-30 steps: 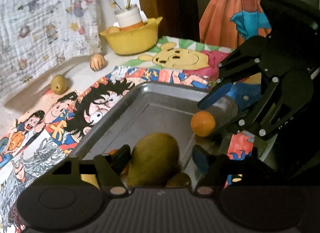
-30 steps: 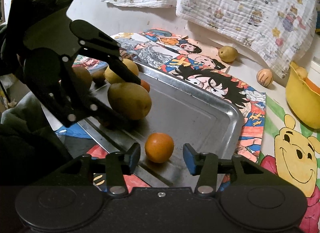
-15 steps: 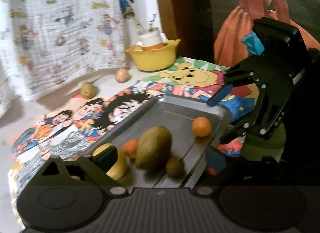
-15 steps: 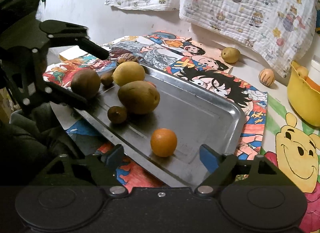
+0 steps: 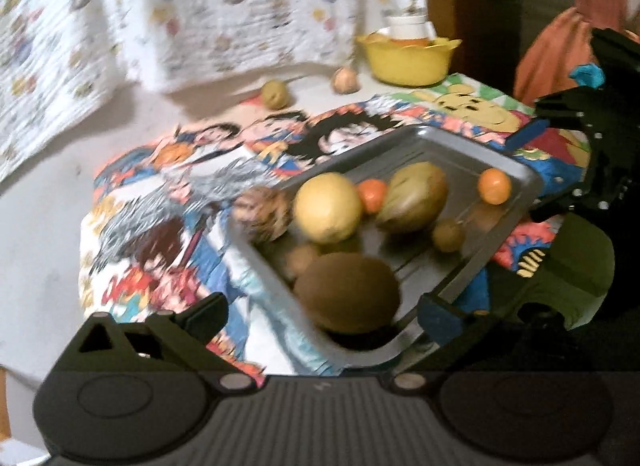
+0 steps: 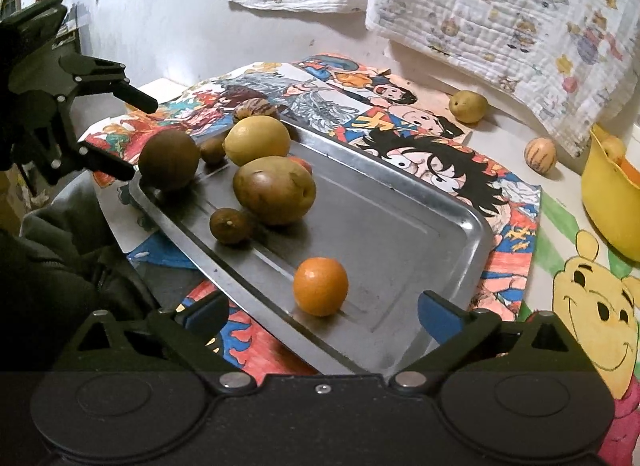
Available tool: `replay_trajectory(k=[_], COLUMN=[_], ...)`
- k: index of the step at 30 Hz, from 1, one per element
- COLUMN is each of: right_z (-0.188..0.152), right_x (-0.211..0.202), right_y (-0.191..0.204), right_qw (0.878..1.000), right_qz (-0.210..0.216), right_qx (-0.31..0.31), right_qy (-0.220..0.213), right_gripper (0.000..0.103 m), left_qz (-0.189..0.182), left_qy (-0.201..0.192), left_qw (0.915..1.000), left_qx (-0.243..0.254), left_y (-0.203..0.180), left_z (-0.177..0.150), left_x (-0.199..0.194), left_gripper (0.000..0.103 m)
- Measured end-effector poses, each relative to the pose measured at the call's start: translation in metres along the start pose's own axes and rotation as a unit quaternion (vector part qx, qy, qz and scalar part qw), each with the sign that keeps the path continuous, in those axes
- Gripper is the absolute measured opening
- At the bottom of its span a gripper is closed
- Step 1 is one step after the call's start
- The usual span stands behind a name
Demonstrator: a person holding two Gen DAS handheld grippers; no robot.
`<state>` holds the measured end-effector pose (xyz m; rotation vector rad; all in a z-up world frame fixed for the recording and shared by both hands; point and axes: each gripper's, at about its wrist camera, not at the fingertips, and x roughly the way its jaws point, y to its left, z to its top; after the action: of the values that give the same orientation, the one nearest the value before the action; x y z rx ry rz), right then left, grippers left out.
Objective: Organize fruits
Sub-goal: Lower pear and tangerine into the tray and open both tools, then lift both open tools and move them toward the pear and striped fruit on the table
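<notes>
**Fruit gathered on steel tray as both tools spread wide**

The right tool hangs over the near rim of a brushed-metal tray, its blue-padded jaws opening with nothing pressed between them; a round, glossy orange sits on the tray just ahead of the gap, touching neither pad. The rectangular tray, with rounded corners and a raised lip, runs its long axis from that tool's near right away to its far left. Farther along it lie a small dark-brown fruit, a mottled green-brown mango with its long axis roughly across the tray, a smooth yellow lemon-shaped fruit and a dull brown round fruit at the far-left end. There the left tool stands, jaws likewise opening and holding nothing, the brown fruit just beyond its pads. Under the tray a cartoon-printed cloth covers the surface. Beyond, a yellow-green pear-like fruit and a striped pale fruit rest on bare surface, near a yellow plastic bowl and quilted printed blankets.
</notes>
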<state>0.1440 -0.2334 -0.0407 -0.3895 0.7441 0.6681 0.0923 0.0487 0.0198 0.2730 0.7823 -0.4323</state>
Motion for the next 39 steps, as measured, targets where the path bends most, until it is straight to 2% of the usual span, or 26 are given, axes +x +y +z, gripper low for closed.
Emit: replay_trajectory(k=[8,24,33,39], right_z=[0.012,0.038,0.057,0.074], right_x=[0.006,0.015,0.032,0.042], right_y=[-0.001,-0.010,-0.030,-0.052], right_qw=[1.000,0.999,0.998,0.997], right_qz=[0.004,0.017,0.011,-0.005], right_qx=[-0.008,0.012,0.045,0.057], right_qy=[-0.003,-0.027,-0.036,-0.044], right_gripper=[0.101,0.102,0.102,0.102], left_qz=[0.016,-0.009,-0.007,0.010], left_qy=[0.003,-0.004,-0.019,-0.024], left_qw=[0.9998,0.9998,0.9994,0.9993], left_qx=[-0.011,-0.017,-0.028,-0.028], left_y=[0.010,0.020,0.026,0.030], left_z=[0.005,0.031,0.057,0.084], left_x=[0.002,0.004,0.017,0.036], left_gripper=[0.102,0.102,0.102,0.102])
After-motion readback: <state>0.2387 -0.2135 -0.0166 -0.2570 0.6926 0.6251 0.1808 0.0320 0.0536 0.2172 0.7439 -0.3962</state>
